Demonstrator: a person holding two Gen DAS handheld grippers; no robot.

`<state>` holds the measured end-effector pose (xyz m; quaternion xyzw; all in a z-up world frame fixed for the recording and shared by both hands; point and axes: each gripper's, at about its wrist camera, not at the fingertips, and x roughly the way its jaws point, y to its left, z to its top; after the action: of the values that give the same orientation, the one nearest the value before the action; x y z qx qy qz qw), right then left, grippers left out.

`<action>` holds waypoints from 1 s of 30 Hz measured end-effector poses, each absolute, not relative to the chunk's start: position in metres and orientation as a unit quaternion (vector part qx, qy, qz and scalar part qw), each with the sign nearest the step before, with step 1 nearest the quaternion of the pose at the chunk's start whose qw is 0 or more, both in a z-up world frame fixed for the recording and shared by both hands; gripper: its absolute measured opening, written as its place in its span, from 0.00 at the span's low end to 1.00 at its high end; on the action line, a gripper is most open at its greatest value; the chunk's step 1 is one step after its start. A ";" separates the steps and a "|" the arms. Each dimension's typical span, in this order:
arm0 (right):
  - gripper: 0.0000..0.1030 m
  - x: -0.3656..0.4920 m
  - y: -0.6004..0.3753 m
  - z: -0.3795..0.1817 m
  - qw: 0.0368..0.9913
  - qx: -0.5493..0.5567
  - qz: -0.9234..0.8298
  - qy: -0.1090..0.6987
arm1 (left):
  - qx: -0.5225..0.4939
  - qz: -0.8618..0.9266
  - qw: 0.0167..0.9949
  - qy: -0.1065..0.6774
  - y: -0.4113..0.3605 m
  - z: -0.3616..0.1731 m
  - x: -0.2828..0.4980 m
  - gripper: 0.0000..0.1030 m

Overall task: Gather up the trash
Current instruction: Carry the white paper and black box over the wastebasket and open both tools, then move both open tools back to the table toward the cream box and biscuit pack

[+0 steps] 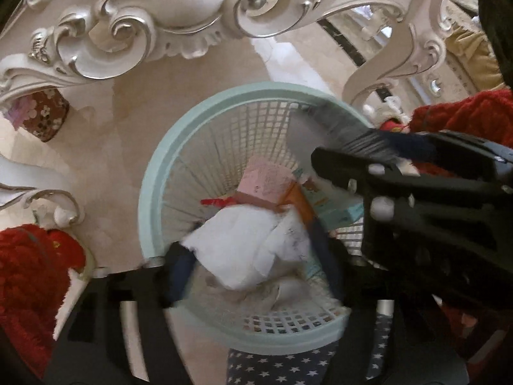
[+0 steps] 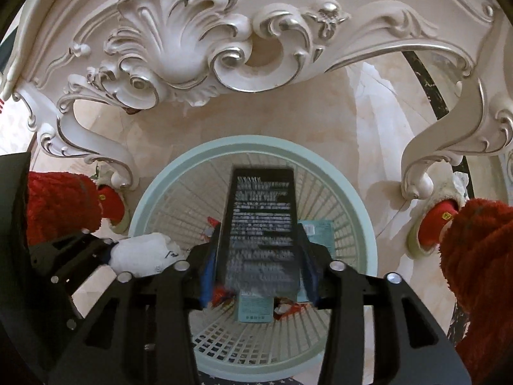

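Observation:
A pale green mesh basket [image 1: 150,192] [image 2: 362,211] stands on the floor below both grippers. My left gripper [image 1: 251,263] hangs over it with its jaws apart. A crumpled white paper [image 1: 253,247] [image 2: 144,253] lies blurred between its fingers, with no firm pinch to be seen. My right gripper [image 2: 258,272] is also open over the basket. A flat black box with white print [image 2: 261,221] hangs between its blue pads [image 2: 206,276] with slim gaps at the sides, its lower end blurred. Pink paper [image 1: 272,183] and a teal carton [image 2: 315,227] lie inside the basket.
A carved white and silver table apron [image 2: 179,48] and its curled legs [image 2: 416,166] arch over the basket on a glossy beige floor. Red fuzzy sleeves [image 2: 481,256] and red slippers [image 2: 439,221] flank it. A floral box [image 1: 45,115] sits far left. Star-print fabric [image 1: 272,369] is below.

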<state>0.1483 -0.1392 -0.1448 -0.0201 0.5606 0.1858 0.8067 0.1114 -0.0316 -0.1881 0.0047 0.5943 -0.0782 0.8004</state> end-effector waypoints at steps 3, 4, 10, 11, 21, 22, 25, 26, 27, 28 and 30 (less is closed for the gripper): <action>0.72 0.148 -0.142 -0.141 0.813 -0.021 0.176 0.554 | 0.008 -0.075 0.798 0.598 -0.033 -0.191 0.111 0.78; 0.72 0.149 -0.144 -0.142 0.815 -0.022 0.169 0.553 | 0.008 -0.074 0.798 0.598 -0.032 -0.191 0.111 0.78; 0.75 0.152 -0.153 -0.147 0.815 -0.013 0.144 0.562 | 0.008 -0.068 0.799 0.598 -0.027 -0.192 0.111 0.78; 0.75 0.153 -0.154 -0.146 0.815 -0.013 0.142 0.562 | 0.009 -0.068 0.798 0.598 -0.027 -0.192 0.111 0.78; 0.75 0.144 -0.148 -0.139 0.821 -0.034 0.154 0.548 | 0.008 -0.073 0.811 0.581 -0.022 -0.183 0.106 0.78; 0.75 0.143 -0.150 -0.136 0.824 -0.031 0.157 0.544 | 0.011 -0.074 0.814 0.576 -0.022 -0.180 0.105 0.78; 0.75 0.135 -0.158 -0.114 0.840 -0.016 0.165 0.517 | 0.025 -0.079 0.832 0.548 -0.022 -0.162 0.097 0.78; 0.75 0.131 -0.162 -0.103 0.849 -0.009 0.166 0.501 | 0.027 -0.081 0.839 0.538 -0.020 -0.155 0.094 0.78; 0.75 0.125 -0.166 -0.091 0.860 -0.003 0.166 0.483 | 0.030 -0.082 0.852 0.517 -0.018 -0.141 0.088 0.78; 0.75 0.119 -0.172 -0.073 0.874 0.003 0.164 0.457 | 0.032 -0.083 0.861 0.501 -0.017 -0.131 0.083 0.78; 0.75 0.110 -0.181 -0.045 0.894 0.011 0.163 0.418 | 0.036 -0.084 0.883 0.461 -0.011 -0.101 0.071 0.78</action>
<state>0.1097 -0.1809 -0.0448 0.0110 0.4177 0.1629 0.8938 0.0713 -0.0109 -0.1013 0.0362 0.4609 -0.0839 0.8827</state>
